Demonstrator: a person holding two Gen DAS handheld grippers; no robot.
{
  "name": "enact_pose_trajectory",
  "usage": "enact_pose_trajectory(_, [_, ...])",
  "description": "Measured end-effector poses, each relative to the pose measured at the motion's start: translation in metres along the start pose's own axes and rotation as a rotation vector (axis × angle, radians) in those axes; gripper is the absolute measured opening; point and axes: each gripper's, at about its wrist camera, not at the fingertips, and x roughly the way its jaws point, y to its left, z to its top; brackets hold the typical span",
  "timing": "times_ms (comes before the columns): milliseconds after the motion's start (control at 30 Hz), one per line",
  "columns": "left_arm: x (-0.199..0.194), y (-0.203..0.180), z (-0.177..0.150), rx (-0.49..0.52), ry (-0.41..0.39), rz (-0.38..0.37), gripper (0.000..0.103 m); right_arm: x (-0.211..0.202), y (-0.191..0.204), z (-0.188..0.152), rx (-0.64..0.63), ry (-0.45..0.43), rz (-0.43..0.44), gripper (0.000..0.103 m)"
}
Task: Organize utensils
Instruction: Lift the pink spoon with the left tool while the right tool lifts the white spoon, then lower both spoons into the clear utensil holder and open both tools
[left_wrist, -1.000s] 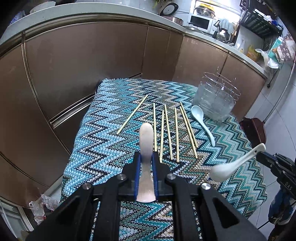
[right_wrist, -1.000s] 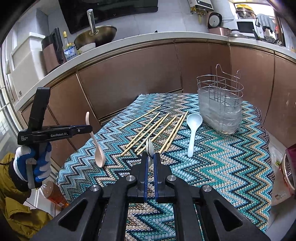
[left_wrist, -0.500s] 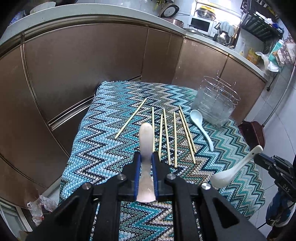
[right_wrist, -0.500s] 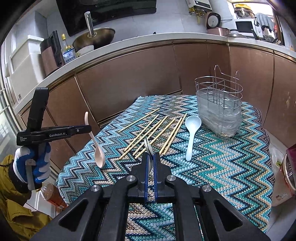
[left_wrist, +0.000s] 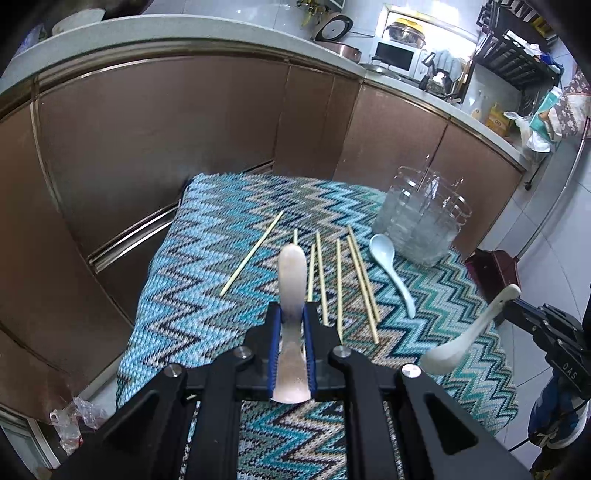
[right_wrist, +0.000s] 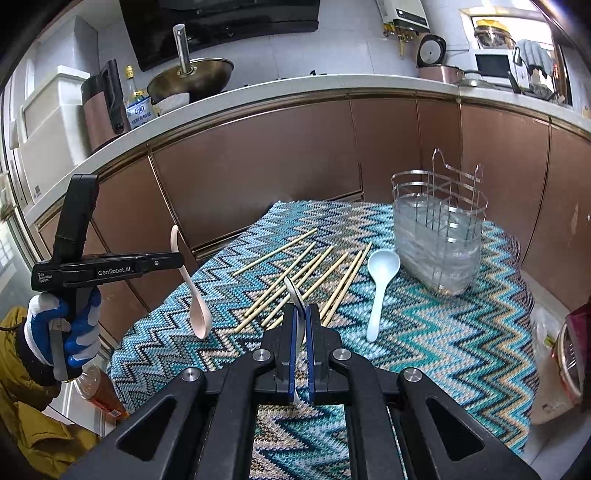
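On the small table covered by a knitted zigzag cloth in blue, teal and cream (right_wrist: 424, 332), in front of the curved brown kitchen cabinets (right_wrist: 258, 166), we note the layout from large to small. The wire utensil caddy with a clear plastic liner (right_wrist: 439, 236) stands upright at the far right corner of the cloth. Near the middle lie the pale wooden chopsticks (right_wrist: 295, 273), loosely fanned and roughly parallel, one of them lying apart to the left. Just beside them, between chopsticks and caddy, a pale blue ceramic soup spoon (right_wrist: 380, 288) lies flat, bowl toward the caddy. We hold two further spoons in the air: the left gripper (left_wrist: 291, 321) is clamped narrow on the handle of a pinkish-beige ceramic spoon (left_wrist: 291, 280), which hangs bowl-down in the right wrist view (right_wrist: 195, 291); the right gripper (right_wrist: 301, 317) is pinched fully closed on the thin handle of a white ceramic spoon (left_wrist: 469, 332), seen edge-on between its own blue pads. Judgement: the step in hand is carrying both spoons to the caddy, with nothing yet visibly inside it. To do it well we would bring one spoon at a time over a compartment, tip it near vertical with the bowl downward, clear the raised wire loops, lower until it is inside the rim, and only then let go. Ceramic is slick, and the caddy looks light enough to tip if knocked.
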Motion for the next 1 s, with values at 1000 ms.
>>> enact_pose_trajectory(1000, [0.076,-0.182,0.228,0.121,-0.139,-0.236,0.011,-0.010,-0.107,0.169,-0.044,-0.182,-0.216,0.004])
